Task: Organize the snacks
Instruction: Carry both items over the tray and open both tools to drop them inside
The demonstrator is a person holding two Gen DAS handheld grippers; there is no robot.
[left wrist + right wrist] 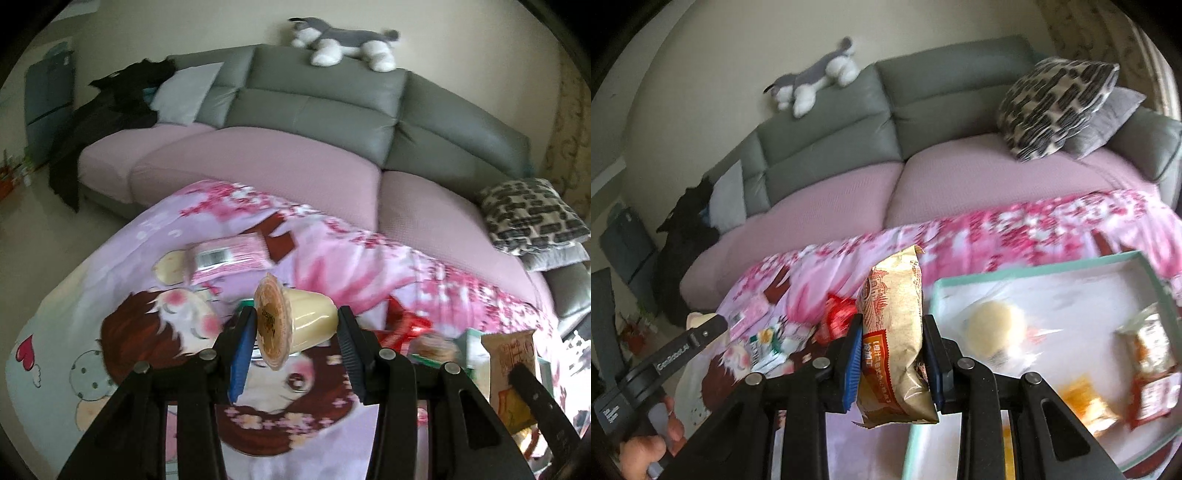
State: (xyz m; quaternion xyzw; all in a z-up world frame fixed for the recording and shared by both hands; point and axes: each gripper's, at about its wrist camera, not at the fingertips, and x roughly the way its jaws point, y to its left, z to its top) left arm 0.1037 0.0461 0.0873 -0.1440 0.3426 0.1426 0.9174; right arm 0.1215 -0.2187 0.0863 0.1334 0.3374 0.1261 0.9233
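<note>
We have a snack in each tool. Our left tool (295,325) is clamped on a pudding cup (295,317), turned on its side with one pad on the foil lid and the other on the cup's base, held above the table with its pink printed cloth (369,258). The cup looks light and fairly stiff, but the lid is thin foil and the plastic wall likely slick, so we judge a gentle end-to-end hold the safest; a hard squeeze could burst the seal.

Our right tool (892,350) is clamped across the middle of a tan snack bag (894,332), which stands upright between the pads just left of the tray (1015,275), where a round pastry (995,328) and other wrapped snacks already lie. The bag is soft, crinkly and light; gripping its filled middle seems firmer than pinching a sealed end, though the contents may crush.
</note>
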